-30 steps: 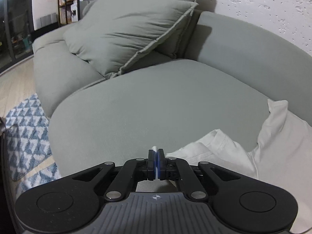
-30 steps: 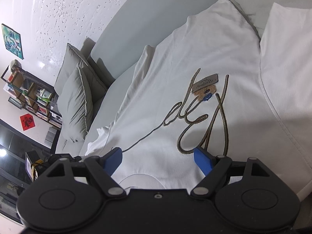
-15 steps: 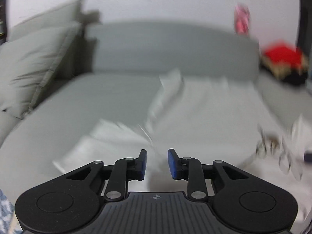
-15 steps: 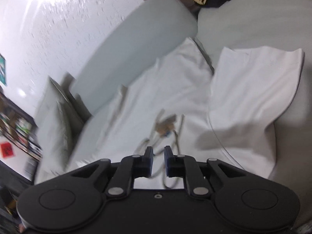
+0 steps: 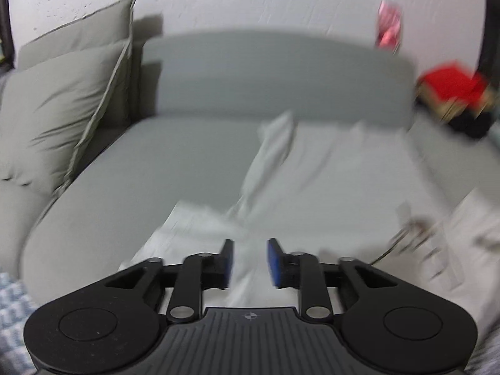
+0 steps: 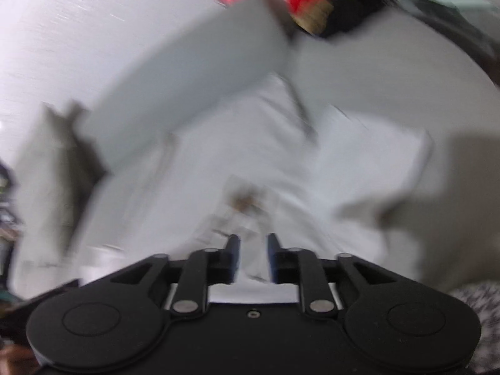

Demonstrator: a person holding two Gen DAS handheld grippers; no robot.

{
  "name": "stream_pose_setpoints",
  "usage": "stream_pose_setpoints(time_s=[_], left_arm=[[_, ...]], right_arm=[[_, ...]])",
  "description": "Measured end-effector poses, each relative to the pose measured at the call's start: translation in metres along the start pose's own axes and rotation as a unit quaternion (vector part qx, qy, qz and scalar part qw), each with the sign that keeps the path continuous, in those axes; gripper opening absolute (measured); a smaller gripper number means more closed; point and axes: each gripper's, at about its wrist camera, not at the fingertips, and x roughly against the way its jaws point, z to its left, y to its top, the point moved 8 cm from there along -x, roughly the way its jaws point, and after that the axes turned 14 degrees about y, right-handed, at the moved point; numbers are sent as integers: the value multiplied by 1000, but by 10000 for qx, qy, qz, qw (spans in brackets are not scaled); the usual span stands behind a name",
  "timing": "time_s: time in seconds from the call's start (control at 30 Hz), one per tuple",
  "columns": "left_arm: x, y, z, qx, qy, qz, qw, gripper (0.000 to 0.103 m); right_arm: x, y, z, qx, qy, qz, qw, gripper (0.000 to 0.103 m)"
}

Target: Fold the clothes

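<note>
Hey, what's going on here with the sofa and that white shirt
A person with a gripper in each hand is folding a white shirt spread on a grey sofa. Right now neither holds it: the left gripper and right gripper both hover open above the cloth near its front edge. One side looks folded over. Both views are blurred.

Two grey cushions (image 5: 59,115), one white shirt (image 5: 328,181), one sofa (image 5: 275,75).

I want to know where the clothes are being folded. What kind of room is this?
Probably a living room at home. A big grey fabric sofa with soft grey cushions stands against a white textured wall, and a white T-shirt lies spread on the seat.
</note>
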Motion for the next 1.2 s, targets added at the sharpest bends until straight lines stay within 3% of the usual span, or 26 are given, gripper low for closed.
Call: stream_pose_setpoints(time_s=[0.1, 0.2, 0.3, 0.4, 0.47, 0.5, 0.53, 0.6, 0.63, 0.77, 0.83, 0.9, 1.03, 1.2], left_arm=[[28, 38, 5, 279, -327, -300, 9986, 39], [33, 75, 6, 417, -442, -505, 9969, 45], [9, 102, 0, 390, -496, -484, 9968, 49], [-40, 112, -7, 268, -466, -235, 9983, 50], [-83, 114, -8, 380, -507, 14, 9980, 48], [-106, 113, -9, 512, -519, 124, 9973, 44], [-130, 112, -10, 644, -532, 234, 9962, 42], [-178, 111, -11, 887, -498, 491, 9936, 25], [-198, 111, -12, 1014, -523, 584, 9918, 21], [-270, 118, -11, 1471, -467, 777, 9850, 20], [-302, 125, -11, 1603, -407, 832, 9827, 25], [-329, 130, -13, 1626, -468, 921, 9813, 34], [-370, 136, -27, 1746, -857, 1165, 9740, 34], [-399, 144, -29, 2309, -1336, 1242, 9557, 35]], right_arm=[[26, 39, 52, 303, 566, -303, 9975, 61], [30, 77, 78, 568, 778, -530, 9939, 69], [32, 114, 101, 826, 949, -738, 9893, 80], [-2, 136, 80, 807, 740, -666, 9918, 84], [-36, 142, 52, 605, 698, -437, 9948, 83], [-55, 143, 37, 482, 688, -291, 9960, 76], [-74, 144, 20, 335, 658, -147, 9972, 63], [-114, 145, -23, -94, 470, 117, 9988, 43], [-134, 147, -44, -287, 332, 201, 9988, 36], [-193, 160, -101, -496, -140, 128, 9986, 38], [-218, 168, -126, -553, -352, 47, 9978, 52], [-233, 180, -140, -587, -388, -93, 9975, 54], [-261, 202, -170, -653, -462, -374, 9961, 52], [-290, 223, -200, -839, -410, -651, 9935, 45]])
